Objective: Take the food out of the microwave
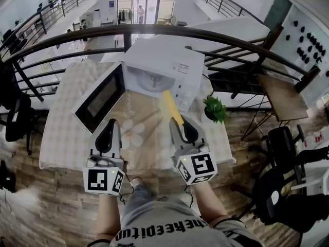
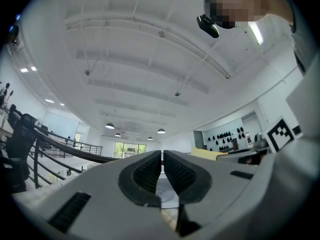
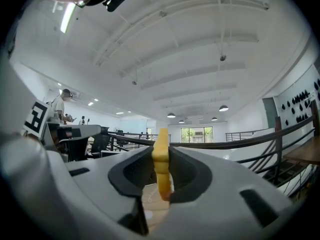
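Before the microwave [image 1: 164, 68], right gripper [image 1: 180, 125] fingers pinch yellow food [image 1: 169, 104]; left gripper [image 1: 113, 123] seems shut.

— How does the person hold the two grippers?
— Side by side, on both forearms [image 1: 107, 215] stretched forward. The left gripper [image 1: 114, 123] has its jaws together, nothing between. The right gripper [image 1: 180, 122] is clamped on a yellow food piece [image 1: 169, 104].

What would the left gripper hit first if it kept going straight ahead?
Probably the microwave's open door, straight ahead of the left gripper; depth is unclear, so it might pass above.
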A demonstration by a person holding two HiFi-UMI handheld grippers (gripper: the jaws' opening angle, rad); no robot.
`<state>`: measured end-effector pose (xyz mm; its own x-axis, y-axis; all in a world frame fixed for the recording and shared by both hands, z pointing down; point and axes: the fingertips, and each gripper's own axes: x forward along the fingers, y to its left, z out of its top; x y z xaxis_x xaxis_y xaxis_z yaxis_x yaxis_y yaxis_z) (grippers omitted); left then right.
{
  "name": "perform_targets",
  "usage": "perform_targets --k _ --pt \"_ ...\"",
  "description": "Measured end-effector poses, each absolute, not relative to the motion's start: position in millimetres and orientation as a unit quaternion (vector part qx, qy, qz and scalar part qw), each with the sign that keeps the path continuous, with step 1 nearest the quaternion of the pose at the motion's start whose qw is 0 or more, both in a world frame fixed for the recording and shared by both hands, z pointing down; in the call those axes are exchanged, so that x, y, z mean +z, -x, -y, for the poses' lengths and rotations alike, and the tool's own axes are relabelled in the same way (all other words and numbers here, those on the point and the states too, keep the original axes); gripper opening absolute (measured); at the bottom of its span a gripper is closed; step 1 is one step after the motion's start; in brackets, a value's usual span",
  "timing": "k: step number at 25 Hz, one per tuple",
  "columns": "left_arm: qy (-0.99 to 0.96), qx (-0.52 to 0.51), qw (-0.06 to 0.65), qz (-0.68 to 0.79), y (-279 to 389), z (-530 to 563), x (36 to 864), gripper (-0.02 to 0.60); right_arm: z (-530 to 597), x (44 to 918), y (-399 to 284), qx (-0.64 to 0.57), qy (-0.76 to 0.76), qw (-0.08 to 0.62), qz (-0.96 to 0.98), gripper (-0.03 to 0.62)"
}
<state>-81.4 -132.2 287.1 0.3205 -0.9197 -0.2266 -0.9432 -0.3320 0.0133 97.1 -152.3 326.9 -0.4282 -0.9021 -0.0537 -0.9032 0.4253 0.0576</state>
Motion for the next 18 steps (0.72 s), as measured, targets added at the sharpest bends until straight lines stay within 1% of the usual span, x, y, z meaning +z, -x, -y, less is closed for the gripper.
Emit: perform_targets --k 18 --pt "0.801 0.095 0.067 -0.588 70 123 282 0.015 147 316 -108 0.040 0.520 0.027 -0.853 0.091"
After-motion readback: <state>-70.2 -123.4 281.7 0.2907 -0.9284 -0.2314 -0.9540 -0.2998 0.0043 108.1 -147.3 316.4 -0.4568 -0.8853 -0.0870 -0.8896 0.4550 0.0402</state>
